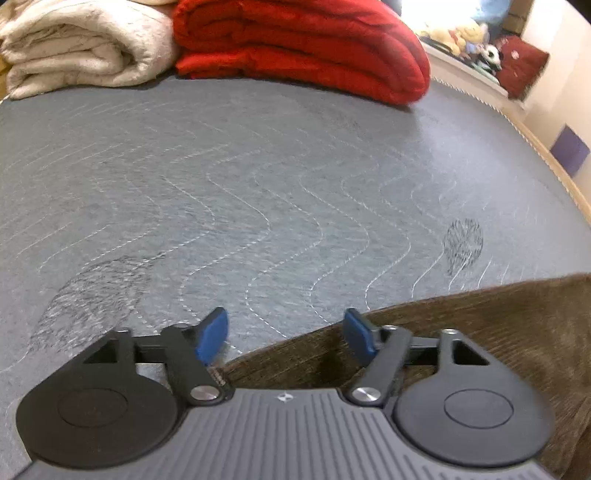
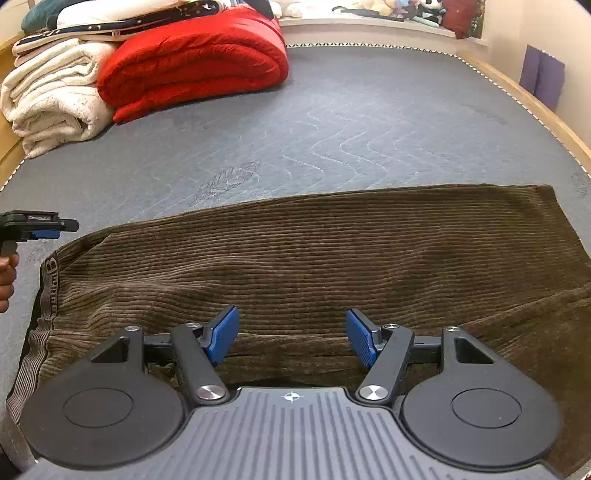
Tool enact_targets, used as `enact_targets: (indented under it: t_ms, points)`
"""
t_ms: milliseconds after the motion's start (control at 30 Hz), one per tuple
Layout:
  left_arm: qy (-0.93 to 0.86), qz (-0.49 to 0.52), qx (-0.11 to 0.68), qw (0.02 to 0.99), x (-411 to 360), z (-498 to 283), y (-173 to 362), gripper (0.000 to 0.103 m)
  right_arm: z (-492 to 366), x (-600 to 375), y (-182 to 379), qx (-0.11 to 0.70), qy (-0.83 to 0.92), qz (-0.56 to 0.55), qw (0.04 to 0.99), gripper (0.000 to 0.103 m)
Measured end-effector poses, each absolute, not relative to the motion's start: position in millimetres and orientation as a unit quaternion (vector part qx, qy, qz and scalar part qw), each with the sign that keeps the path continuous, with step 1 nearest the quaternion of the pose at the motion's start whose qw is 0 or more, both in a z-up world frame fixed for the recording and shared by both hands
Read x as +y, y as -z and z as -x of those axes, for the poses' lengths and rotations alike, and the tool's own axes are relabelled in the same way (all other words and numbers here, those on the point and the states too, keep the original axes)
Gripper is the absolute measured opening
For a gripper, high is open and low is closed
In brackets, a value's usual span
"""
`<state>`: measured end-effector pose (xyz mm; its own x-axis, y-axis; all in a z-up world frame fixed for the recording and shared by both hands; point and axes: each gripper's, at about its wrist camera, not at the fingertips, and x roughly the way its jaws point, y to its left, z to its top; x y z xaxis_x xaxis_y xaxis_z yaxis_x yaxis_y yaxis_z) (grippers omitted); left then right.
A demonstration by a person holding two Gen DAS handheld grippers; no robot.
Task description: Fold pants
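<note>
Brown corduroy pants (image 2: pixel 314 254) lie flat across the grey mattress (image 2: pixel 369 110), folded lengthwise, with the waistband (image 2: pixel 50 280) at the left. My right gripper (image 2: pixel 291 334) is open and empty, hovering over the pants' near edge. My left gripper (image 1: pixel 284 334) is open and empty above the pants' upper edge (image 1: pixel 480 332) near the waistband end. The left gripper also shows at the left edge of the right wrist view (image 2: pixel 40 225), just beyond the waistband.
A folded red blanket (image 2: pixel 192 66) and a folded cream blanket (image 2: pixel 51 99) sit at the far left of the mattress. A wooden bed frame (image 2: pixel 546 114) runs along the right side. Plush toys (image 2: pixel 388 7) line a shelf behind.
</note>
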<state>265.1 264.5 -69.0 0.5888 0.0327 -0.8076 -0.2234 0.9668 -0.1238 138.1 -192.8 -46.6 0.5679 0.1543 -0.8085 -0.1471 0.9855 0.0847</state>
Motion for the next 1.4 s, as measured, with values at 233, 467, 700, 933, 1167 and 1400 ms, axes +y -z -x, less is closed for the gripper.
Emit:
enact_targets:
  t_ms: [233, 467, 700, 933, 1167, 1400]
  points:
    - [-0.031, 0.055, 0.484, 0.873, 242.9, -283.3, 100.4, 0.083, -144.3, -182.8, 55.5, 0.468, -0.089, 0.012, 0.879, 0.066]
    - [-0.001, 0.015, 0.489, 0.872, 232.8, -281.9, 99.9, 0.038, -145.7, -179.8, 58.4, 0.473, -0.082, 0.027, 0.877, 0.066]
    - [0.014, -0.048, 0.474, 0.879, 207.7, -254.7, 61.7, 0.012, -141.3, -197.9, 57.1, 0.472, -0.051, 0.003, 0.880, 0.066]
    - [0.043, -0.097, 0.453, 0.885, 165.6, -175.1, -1.3, 0.011, -118.6, -235.6, 36.5, 0.421, -0.027, -0.089, 0.902, 0.060]
    - [0.081, -0.125, 0.412, 0.899, 115.2, -29.8, -42.7, 0.010, -77.6, -286.2, 11.4, 0.346, 0.002, -0.154, 0.925, 0.034]
    - [0.087, -0.159, 0.493, 0.851, 87.5, 24.1, 18.6, 0.011, -79.4, -374.5, -6.6, 0.331, 0.065, -0.205, 0.919, 0.037]
